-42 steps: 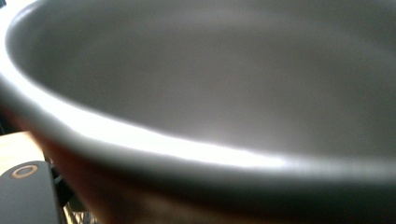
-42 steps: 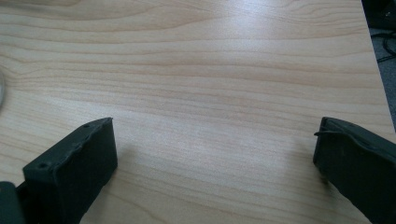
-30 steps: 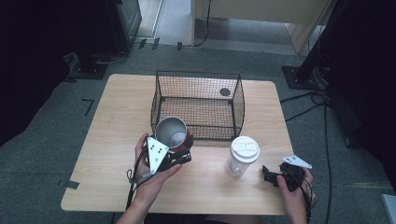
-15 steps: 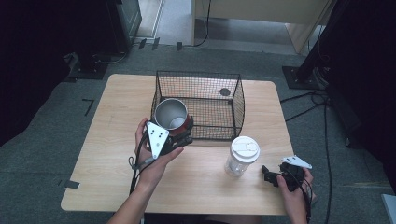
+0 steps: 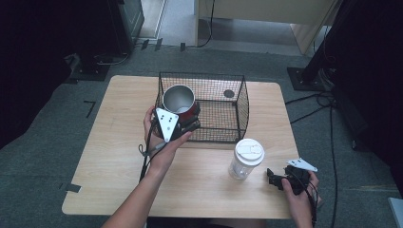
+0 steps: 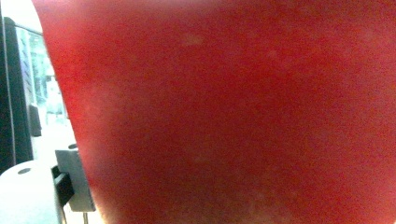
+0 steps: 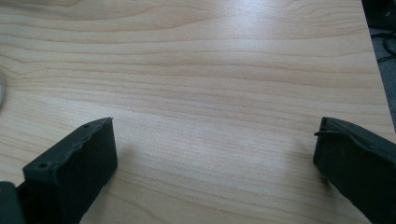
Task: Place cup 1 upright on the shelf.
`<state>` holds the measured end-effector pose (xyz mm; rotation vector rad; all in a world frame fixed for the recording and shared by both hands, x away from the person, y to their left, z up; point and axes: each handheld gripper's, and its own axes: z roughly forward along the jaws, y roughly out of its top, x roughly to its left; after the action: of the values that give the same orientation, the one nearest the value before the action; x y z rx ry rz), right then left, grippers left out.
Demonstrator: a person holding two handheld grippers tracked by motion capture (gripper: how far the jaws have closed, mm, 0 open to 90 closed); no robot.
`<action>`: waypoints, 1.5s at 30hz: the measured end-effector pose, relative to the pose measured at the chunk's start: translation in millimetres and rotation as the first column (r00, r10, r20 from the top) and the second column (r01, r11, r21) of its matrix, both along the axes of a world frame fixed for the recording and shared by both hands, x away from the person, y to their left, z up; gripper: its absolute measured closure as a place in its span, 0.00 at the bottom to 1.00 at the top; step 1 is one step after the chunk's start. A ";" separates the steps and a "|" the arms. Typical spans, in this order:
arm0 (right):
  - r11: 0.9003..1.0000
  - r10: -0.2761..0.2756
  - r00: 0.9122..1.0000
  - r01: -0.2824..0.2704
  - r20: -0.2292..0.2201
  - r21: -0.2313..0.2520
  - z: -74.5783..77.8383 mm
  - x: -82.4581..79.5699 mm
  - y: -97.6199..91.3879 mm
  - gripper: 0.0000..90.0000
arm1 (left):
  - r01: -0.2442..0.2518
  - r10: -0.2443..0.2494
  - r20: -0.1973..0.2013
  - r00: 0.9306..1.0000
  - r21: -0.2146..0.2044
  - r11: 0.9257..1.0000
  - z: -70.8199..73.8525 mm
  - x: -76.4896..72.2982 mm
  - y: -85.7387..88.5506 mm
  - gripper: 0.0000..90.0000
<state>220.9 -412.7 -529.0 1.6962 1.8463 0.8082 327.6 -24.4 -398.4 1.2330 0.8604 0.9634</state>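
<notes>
A red cup (image 5: 178, 99) with a shiny metal inside is held upright over the front left corner of the black wire basket (image 5: 223, 76). My left gripper (image 5: 189, 121) is shut on the cup's lower side. In the left gripper view the cup's red wall (image 6: 233, 116) sits right against the camera. A clear jar with a white lid (image 5: 247, 156) stands on the table in front of the basket's right corner. Just right of the jar, my right gripper (image 5: 272, 178) rests low at the table's front, open, with bare wood between its jaws (image 7: 215, 158).
A small dark round object (image 5: 229, 93) lies inside the basket near its back right. The wooden table (image 5: 109, 142) has bare room at the left and front. Cables trail over the grey floor on the right.
The left gripper has carried the red cup away from the person, from in front of the basket to over its front left corner. The right gripper and jar have stayed put.
</notes>
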 end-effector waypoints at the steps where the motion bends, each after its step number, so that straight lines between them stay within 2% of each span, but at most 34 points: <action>1: 1.000 0.000 1.000 0.000 0.000 0.000 0.0 0.0 0.0 0.00 | -0.002 0.002 0.008 1.000 0.003 1.000 -0.1 2.6 -0.8 0.09; 2: 1.000 0.000 1.000 0.000 0.000 0.000 0.0 0.0 0.0 0.00 | -0.002 0.002 0.008 1.000 0.003 1.000 -0.1 2.6 -0.8 0.09; 4: 1.000 0.000 1.000 0.000 0.000 0.000 0.0 0.0 0.0 0.00 | -0.011 0.011 0.036 0.999 0.013 1.000 -0.2 9.2 -2.3 0.09; 8: 1.000 0.002 1.000 -0.002 0.001 -0.001 -0.1 0.1 -0.1 0.00 | -0.029 0.028 0.042 0.999 0.023 0.999 -0.4 15.8 -4.1 0.09; 11: 1.000 0.002 1.000 -0.002 0.001 -0.001 0.0 0.1 -0.1 0.00 | -0.038 0.037 0.035 0.999 0.012 0.999 -1.7 26.4 -7.1 0.09; 17: 1.000 0.000 1.000 0.000 0.000 0.000 0.0 0.0 0.0 0.00 | -0.060 0.060 0.026 0.998 0.017 0.998 -3.8 41.1 -9.3 0.09; 18: 1.000 0.002 1.000 -0.002 0.001 -0.001 -0.1 0.1 -0.1 0.00 | -0.068 0.068 0.021 0.997 0.014 0.998 -4.4 47.2 -9.9 0.09; 22: 1.000 0.000 1.000 0.000 0.000 0.000 0.0 0.0 0.0 0.00 | -0.092 0.092 0.016 0.996 0.021 0.996 -6.9 56.2 -13.1 0.09; 26: 1.000 0.000 1.000 0.000 0.000 0.000 0.0 0.0 0.0 0.00 | -0.094 0.094 0.015 0.995 0.025 0.995 -9.5 62.0 -16.8 0.09; 32: 1.000 0.000 1.000 0.000 0.000 0.000 0.0 0.0 0.0 0.00 | -0.083 0.083 -0.007 0.997 0.029 0.996 -14.6 75.6 -22.4 0.09; 35: 1.000 0.000 1.000 0.000 0.000 0.000 0.0 0.0 0.0 0.00 | -0.081 0.082 -0.033 0.996 0.007 0.997 -18.2 85.4 -24.0 0.09; 42: 1.000 -0.001 1.000 0.001 0.000 0.000 0.0 0.0 0.0 0.00 | -0.082 0.084 -0.054 0.995 0.038 0.996 -25.9 98.2 -27.5 0.09; 44: 1.000 0.000 1.000 0.000 0.000 0.000 0.0 0.0 0.0 0.00 | -0.078 0.081 -0.069 0.994 0.041 0.996 -28.4 102.0 -28.3 0.09; 45: 1.000 0.000 1.000 0.000 0.000 0.001 0.0 0.0 0.0 0.00 | -0.067 0.072 -0.091 0.993 0.047 0.997 -31.1 105.7 -29.6 0.09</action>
<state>220.8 -412.7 -529.0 1.6972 1.8459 0.8098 433.3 -53.9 -429.5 1.3006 0.9653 0.9910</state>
